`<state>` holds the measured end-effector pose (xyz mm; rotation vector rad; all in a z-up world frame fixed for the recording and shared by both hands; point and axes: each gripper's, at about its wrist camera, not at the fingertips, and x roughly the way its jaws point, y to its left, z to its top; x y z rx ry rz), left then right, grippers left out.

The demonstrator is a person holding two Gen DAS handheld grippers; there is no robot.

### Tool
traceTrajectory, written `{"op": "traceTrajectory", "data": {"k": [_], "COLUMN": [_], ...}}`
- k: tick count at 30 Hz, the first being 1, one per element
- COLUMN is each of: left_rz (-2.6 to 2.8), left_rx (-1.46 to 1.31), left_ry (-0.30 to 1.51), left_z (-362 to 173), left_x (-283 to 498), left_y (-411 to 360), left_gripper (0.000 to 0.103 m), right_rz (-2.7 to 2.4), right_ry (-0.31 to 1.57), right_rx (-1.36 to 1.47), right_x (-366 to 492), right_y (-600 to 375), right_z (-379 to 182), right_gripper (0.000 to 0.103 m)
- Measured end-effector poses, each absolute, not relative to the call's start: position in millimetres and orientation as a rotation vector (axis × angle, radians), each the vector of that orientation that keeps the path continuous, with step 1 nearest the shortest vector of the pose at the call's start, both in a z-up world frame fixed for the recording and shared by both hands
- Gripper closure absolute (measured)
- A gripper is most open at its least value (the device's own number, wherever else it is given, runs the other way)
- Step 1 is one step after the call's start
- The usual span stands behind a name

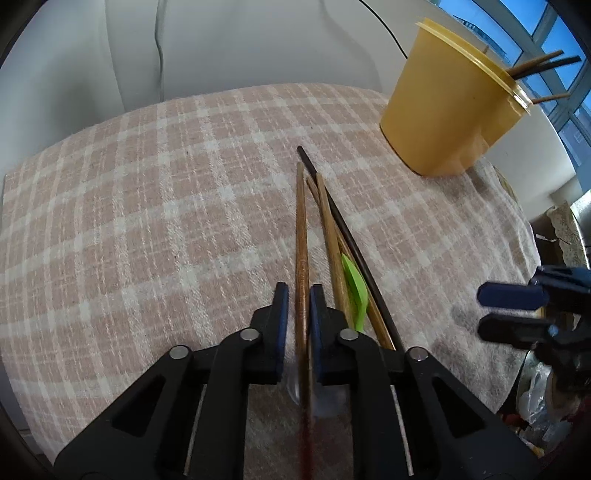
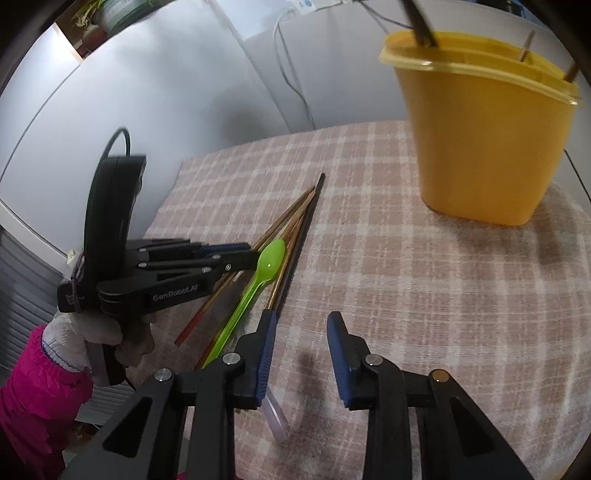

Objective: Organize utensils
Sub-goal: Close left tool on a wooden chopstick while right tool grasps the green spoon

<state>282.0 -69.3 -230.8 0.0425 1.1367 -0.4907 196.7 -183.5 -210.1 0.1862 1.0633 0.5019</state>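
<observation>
My left gripper (image 1: 299, 295) has its jaws nearly closed on one chopstick (image 1: 301, 229); lift it straight, clear of the spoon (image 2: 258, 284). My right gripper (image 2: 301, 332) hangs half-open and empty, ready to steady the cup (image 2: 480, 140).

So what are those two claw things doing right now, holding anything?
Left gripper: closed on a brown chopstick.
Right gripper: open, holding nothing, above the checked cloth.

A pink-and-white checked woven cloth (image 1: 147, 206) covered the table. Behind it stood a smooth pale grey wall panel (image 2: 166, 85), with a thin white cable (image 2: 291, 81) running down it. High in the right wrist view's left corner sat a potted green plant (image 2: 110, 14). Blue-framed window panes (image 1: 546, 33) showed at the left wrist view's right edge, and crumpled clear plastic bags (image 1: 535, 402) lay below the table's edge.
</observation>
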Motion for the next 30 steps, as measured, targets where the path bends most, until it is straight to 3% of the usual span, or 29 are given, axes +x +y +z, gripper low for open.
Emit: {"op": "traceTrajectory", "data": {"k": [9,30], "left_rz": [-0.462,-0.456], "left_rx": [0.023,-0.012], "left_ry": [1.126,1.121], "left_z": [-229.0,-225.2], "left_x": [280.2,268.7], "left_y": [-41.0,-9.2], "left_gripper": [0.098,0.098], "right_rz": [0.518,0.515], "right_ry": [1.111,1.271], "right_rx": [0.159,0.212], "right_x": [215.9,269.8], "right_y": [-152.3,-82.8], "right_z": [-222.1,-244.2], "right_gripper": [0.08,0.079]}}
